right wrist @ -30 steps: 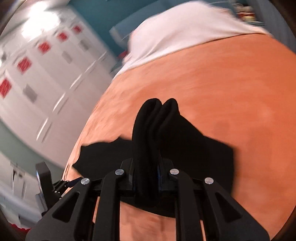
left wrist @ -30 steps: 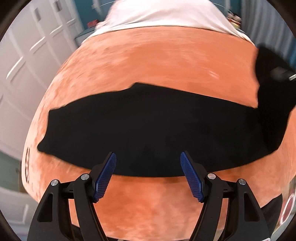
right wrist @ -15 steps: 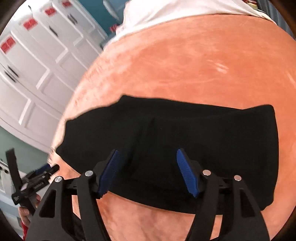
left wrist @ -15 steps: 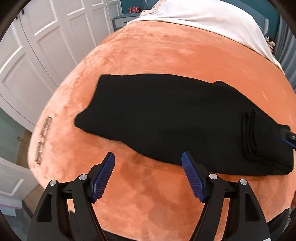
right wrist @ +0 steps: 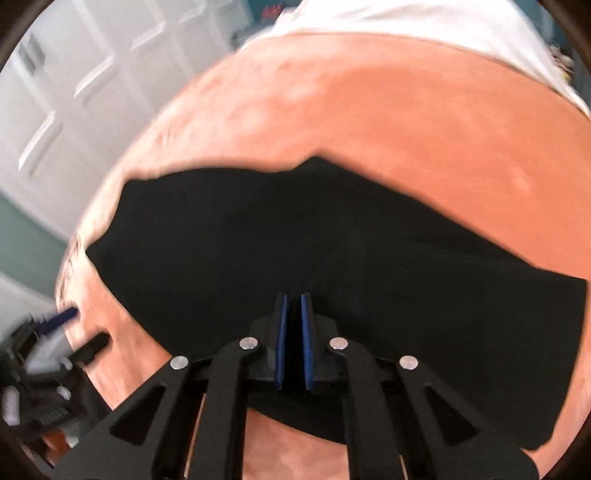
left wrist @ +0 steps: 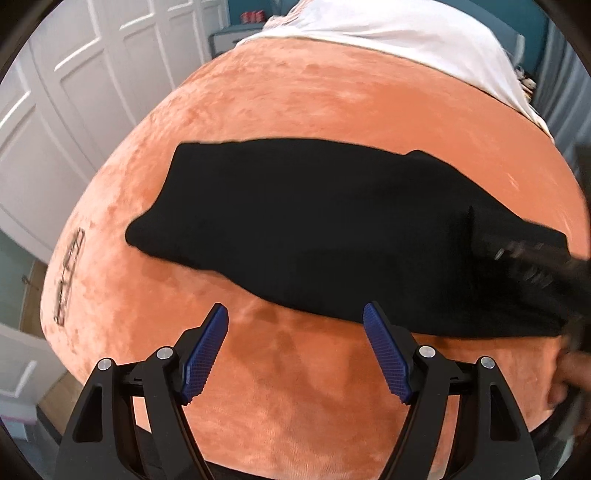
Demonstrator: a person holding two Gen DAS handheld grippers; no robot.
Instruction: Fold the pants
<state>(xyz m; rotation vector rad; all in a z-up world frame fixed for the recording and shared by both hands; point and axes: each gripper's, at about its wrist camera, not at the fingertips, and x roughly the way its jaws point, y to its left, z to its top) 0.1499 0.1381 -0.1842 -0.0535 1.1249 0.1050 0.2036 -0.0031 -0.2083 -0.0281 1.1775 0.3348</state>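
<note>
1. Pants (left wrist: pixel 332 236): the black garment lies flat across your orange plush bedspread (left wrist: pixel 332 103), stretched sideways as a long, already narrowed strip. That suggests the legs have been laid together, so a crosswise fold is probably what remains.
2. The spread gives you a broad, soft working surface; the white sheet (left wrist: pixel 406 33) at the far end is well clear of the cloth.
3. Your left gripper (left wrist: pixel 295 349) hovers over bare bedspread just beside the near edge of the pants. Its blue pads (left wrist: pixel 205 349) stand wide apart with nothing between them and nothing touched, likely so it can take an edge next.
4. Your right gripper (right wrist: pixel 293 341) sits above the black fabric near its right-hand end. Its pads are drawn almost together, with only a thin dark slit between them.
5. Whether that slit pinches any cloth you cannot tell here: fabric and gap are both black, and this view is motion-blurred.
</note>
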